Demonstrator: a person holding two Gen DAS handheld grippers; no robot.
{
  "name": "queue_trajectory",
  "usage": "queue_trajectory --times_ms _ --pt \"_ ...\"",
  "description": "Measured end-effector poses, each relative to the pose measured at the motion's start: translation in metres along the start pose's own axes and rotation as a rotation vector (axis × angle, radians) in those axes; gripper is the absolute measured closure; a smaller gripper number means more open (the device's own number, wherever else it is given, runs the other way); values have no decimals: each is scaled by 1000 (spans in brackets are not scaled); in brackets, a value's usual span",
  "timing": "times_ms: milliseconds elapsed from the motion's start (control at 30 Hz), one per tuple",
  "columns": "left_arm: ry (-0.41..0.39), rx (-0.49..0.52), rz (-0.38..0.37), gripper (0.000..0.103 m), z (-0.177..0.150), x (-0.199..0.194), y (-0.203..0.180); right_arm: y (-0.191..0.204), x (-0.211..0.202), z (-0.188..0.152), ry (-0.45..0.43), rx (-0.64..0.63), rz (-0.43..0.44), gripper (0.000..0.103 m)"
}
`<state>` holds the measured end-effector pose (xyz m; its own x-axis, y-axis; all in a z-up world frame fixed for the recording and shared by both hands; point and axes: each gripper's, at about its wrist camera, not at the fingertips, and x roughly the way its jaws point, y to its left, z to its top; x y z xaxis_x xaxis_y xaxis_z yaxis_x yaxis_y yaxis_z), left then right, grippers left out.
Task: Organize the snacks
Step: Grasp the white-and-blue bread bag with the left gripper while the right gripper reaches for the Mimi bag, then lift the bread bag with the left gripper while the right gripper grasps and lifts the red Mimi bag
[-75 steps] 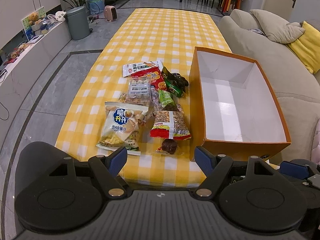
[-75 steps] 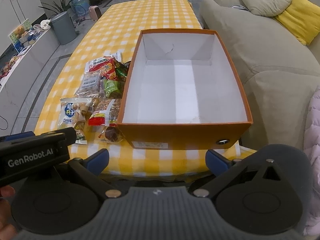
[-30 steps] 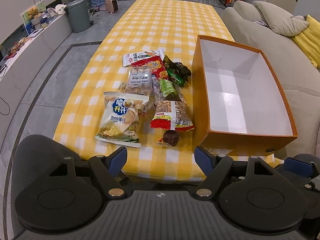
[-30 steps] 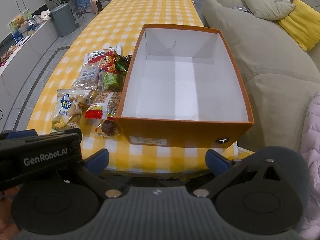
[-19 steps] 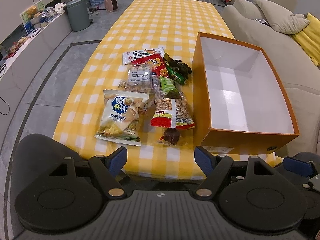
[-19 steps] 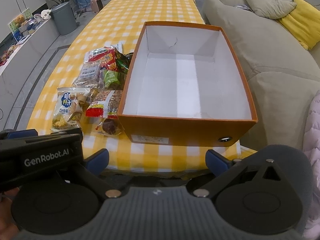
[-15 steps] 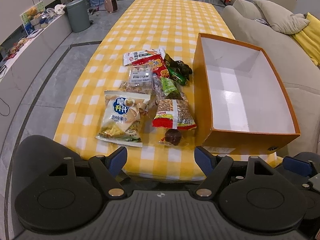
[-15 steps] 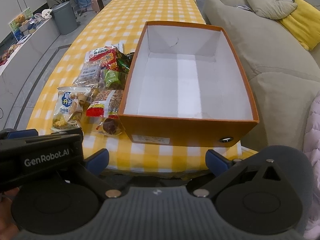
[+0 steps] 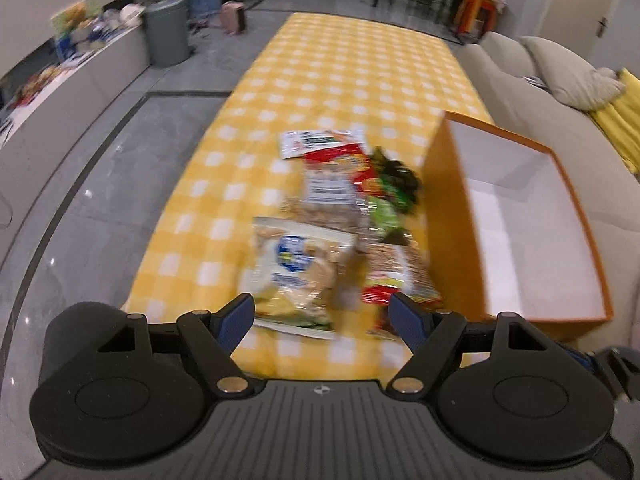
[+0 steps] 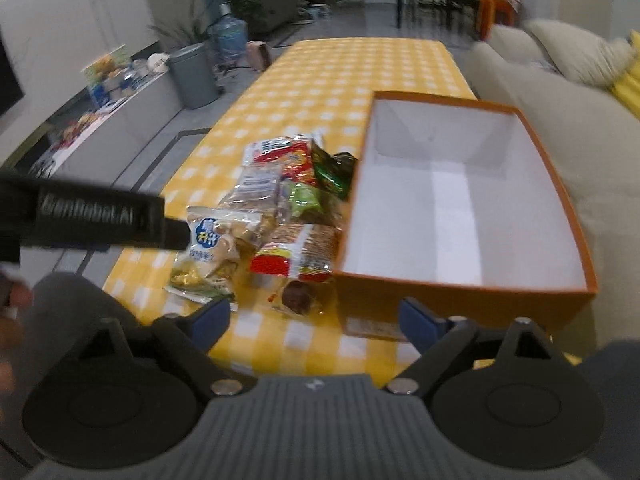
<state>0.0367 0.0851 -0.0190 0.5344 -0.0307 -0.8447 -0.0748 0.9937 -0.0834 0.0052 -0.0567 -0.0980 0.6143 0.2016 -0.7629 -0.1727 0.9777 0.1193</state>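
Both the left gripper point(image 9: 322, 312) and the right gripper point(image 10: 316, 320) are hanging released, holding nothing, near the snack bags point(image 10: 272, 216) lying beside the orange box point(image 10: 460, 284).

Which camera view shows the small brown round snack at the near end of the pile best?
The right wrist view: the brown round snack lies sharp and unblocked. In the left wrist view it is motion-blurred and mostly hidden behind the left claw.

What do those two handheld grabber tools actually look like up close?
Both look alike. The left gripper and right gripper each have a black ribbed body, two round black discs and black linkage arms with silver pivot pins. Their fingers end in blue pads. From the right view, the left tool's side carries white lettering, blurred here. No cables or sleeves show.
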Motion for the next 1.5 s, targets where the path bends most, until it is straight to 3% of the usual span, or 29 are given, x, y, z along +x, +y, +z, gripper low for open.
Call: queue_trajectory --times_ms 100,200,300,367,533,667,967,1167,1233,1500 --pt "-16 -11 13 13 5 12 19 9 6 0 -11 -42 2 26" --pt "-31 35 -9 13 7 29 28 13 11 1 -19 -50 25 27" --pt "25 140 -67 13 8 55 27 18 14 -1 -25 -58 40 27" --pt "71 187 -60 13 7 72 24 20 17 -2 -27 -76 51 27" --pt "142 194 -62 13 3 107 23 36 16 -7 -86 -215 57 27" --pt "146 197 -92 13 2 119 23 38 20 -8 -95 -238 87 26" --pt "149 253 2 7 7 150 21 29 37 0 -97 -213 99 26" --pt "187 148 -15 16 10 156 40 21 48 8 -70 -146 127 26" --pt "185 117 -29 26 11 154 47 21 51 9 -69 -141 131 26" --pt "176 68 -49 41 9 144 62 27 56 11 -55 -129 91 26"
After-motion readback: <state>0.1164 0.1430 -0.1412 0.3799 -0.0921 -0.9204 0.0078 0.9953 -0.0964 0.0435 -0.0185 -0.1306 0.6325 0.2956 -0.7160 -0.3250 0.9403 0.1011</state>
